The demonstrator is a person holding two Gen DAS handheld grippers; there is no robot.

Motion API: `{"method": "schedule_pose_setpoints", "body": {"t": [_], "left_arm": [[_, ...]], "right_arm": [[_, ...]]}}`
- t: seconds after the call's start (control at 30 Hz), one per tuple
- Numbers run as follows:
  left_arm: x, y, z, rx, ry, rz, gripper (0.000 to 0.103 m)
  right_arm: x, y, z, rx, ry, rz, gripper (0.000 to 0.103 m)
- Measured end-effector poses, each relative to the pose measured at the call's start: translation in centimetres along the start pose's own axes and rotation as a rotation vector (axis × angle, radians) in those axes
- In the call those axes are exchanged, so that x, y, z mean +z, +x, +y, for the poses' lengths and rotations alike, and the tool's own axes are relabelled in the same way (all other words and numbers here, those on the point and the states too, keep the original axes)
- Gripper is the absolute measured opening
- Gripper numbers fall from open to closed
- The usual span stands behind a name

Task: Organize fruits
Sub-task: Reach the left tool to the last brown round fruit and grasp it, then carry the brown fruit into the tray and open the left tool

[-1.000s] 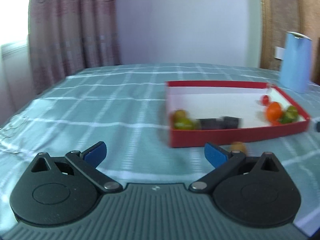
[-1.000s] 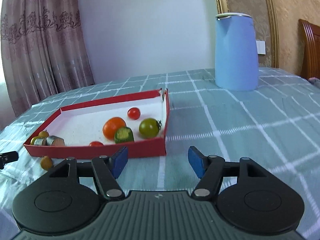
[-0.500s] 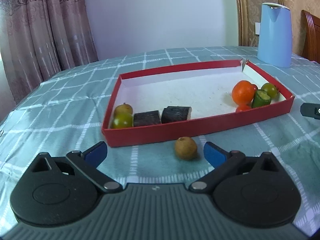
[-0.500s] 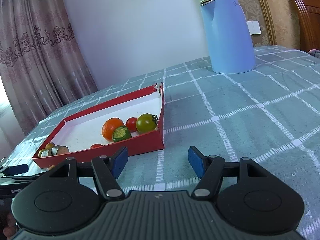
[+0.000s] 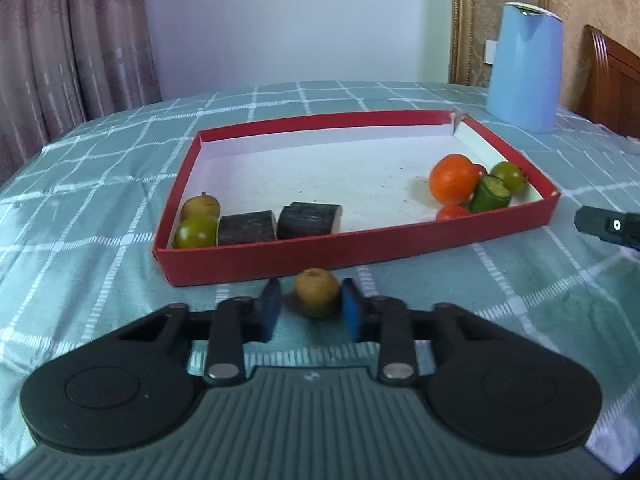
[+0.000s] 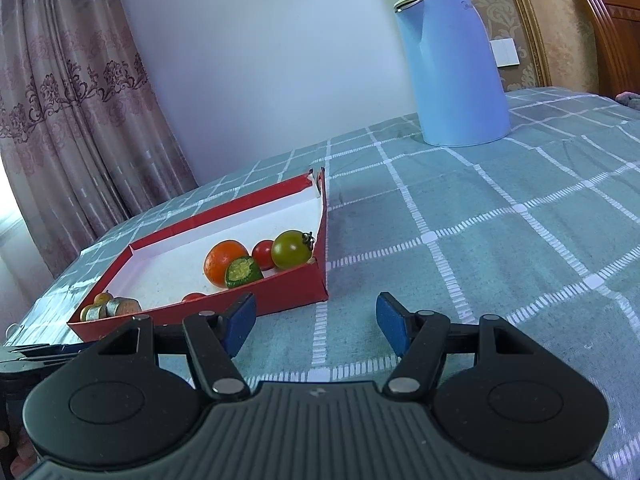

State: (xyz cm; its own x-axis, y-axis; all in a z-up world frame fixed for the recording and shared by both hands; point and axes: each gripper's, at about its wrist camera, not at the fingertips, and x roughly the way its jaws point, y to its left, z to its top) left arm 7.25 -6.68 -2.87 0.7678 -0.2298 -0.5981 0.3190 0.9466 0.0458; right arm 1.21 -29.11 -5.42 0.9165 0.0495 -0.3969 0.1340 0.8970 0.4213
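brown fruit (image 5: 317,297) between left tool (image 5: 310,312) pads

Bench (image 5: 520,280): covered by teal checked cloth.
On it: red tray (image 5: 360,248), blue kettle (image 5: 524,76), brown fruit (image 5: 317,292) beside the tray.

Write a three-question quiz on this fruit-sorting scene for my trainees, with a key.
1. True or false: the brown fruit lies inside the red tray.
2. Which gripper has that fruit between its pads: A left, B right?
3. Name the tall thing standing beyond the tray.
Key: 1 false; it lies on the tablecloth before the tray. 2 A; the left gripper has just been closing its jaws on it, while the right gripper is open and empty. 3 The blue kettle.
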Motion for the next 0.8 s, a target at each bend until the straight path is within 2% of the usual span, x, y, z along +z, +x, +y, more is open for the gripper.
{"method": "schedule_pose_setpoints", "body": {"t": [0.2, 0.4, 0.67, 0.8], "left_arm": [[0.2, -1.5, -0.3, 0.007, 0.008, -0.043, 0.022], [2.4, -2.4, 0.8, 0.068, -0.026, -0.115, 0.022], [6.4, -0.1, 2.5, 0.142, -0.069, -0.148, 0.022], [7.3, 1.8, 3.2, 0.167, -0.087, -0.125, 0.022]], "right_arm": [[0.0, 0.0, 0.0, -0.003, -0.001, -0.001, 0.066], [0.0, 0.0, 0.0, -0.004, -0.002, -0.003, 0.066], [-0.1, 0.0, 0.1, -0.011, -0.01, 0.0, 0.066], [0.0, 0.0, 0.1, -0.013, -0.011, 0.003, 0.066]]}}
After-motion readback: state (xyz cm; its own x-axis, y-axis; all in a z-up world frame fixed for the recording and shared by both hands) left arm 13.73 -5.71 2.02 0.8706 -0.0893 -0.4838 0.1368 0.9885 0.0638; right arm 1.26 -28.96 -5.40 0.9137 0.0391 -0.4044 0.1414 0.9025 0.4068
